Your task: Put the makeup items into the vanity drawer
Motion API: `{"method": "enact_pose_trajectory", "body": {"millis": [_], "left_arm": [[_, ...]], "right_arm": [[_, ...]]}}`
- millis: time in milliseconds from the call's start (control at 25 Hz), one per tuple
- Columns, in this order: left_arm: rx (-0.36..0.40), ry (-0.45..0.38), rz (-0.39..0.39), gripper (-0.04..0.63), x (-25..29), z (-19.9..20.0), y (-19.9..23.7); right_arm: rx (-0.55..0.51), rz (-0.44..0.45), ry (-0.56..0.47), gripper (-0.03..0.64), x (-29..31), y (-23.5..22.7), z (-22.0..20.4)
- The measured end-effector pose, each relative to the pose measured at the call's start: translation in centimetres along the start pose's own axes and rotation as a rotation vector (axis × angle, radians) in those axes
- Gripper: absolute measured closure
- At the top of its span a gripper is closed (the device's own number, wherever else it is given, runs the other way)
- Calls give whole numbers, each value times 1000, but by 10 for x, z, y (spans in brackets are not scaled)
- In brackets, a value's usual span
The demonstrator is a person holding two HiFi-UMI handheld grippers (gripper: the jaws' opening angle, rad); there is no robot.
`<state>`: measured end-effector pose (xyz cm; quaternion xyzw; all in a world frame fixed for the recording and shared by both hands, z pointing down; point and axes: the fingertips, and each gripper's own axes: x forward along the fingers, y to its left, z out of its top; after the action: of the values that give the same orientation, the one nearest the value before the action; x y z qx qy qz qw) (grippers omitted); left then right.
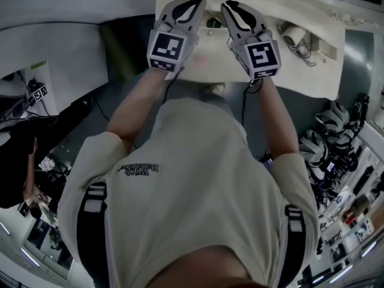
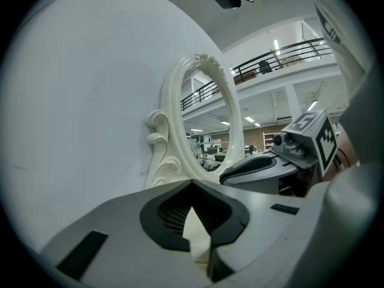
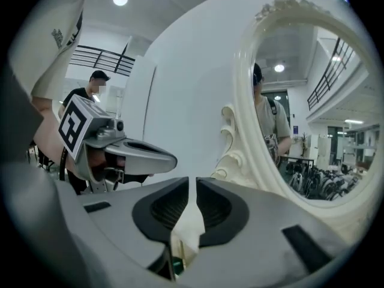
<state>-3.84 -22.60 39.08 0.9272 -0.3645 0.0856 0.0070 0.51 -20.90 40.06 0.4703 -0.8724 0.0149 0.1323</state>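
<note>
Both grippers are held side by side over the vanity top [image 1: 303, 71], pointing toward the far mirror [image 3: 312, 101].

Left gripper [image 2: 192, 188]: jaws closed, pads meeting at the tip. Only the pale top shows through the small wedge below them, and nothing is held.

Right gripper [image 3: 193, 185]: jaws drawn together to a thin slit, also empty.

Location of the makeup items: a small item [image 1: 213, 23] lies on the top between the two grippers. A pale round object [image 1: 293, 36] with a cord lies to the right. Both are too small to identify. The drawer does not show in any view.

Handling (judged): expect small, light, hard-shelled pieces with smooth, slippery casings, some of them breakable.
- Open the jaws fully before approach.
- Grip across the middle of the body, not the cap.
- Close only until the piece stops slipping.
</note>
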Motion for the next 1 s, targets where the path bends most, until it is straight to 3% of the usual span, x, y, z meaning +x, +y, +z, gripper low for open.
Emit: {"method": "enact_pose_trajectory", "body": {"millis": [200, 520, 760, 1000], "left_arm": [[27, -79, -50, 581, -12, 57, -18], [59, -198, -167, 581, -25, 133, -58], [76, -266, -274, 581, -30, 165, -100], [104, -285, -374, 581, -45, 172, -146]], "right_arm": [[-2, -54, -122, 608, -37, -4, 56], [24, -191, -290, 609, -113, -18, 130], [9, -295, -289, 609, -169, -28, 135], [30, -387, -301, 611, -221, -25, 130]]}}
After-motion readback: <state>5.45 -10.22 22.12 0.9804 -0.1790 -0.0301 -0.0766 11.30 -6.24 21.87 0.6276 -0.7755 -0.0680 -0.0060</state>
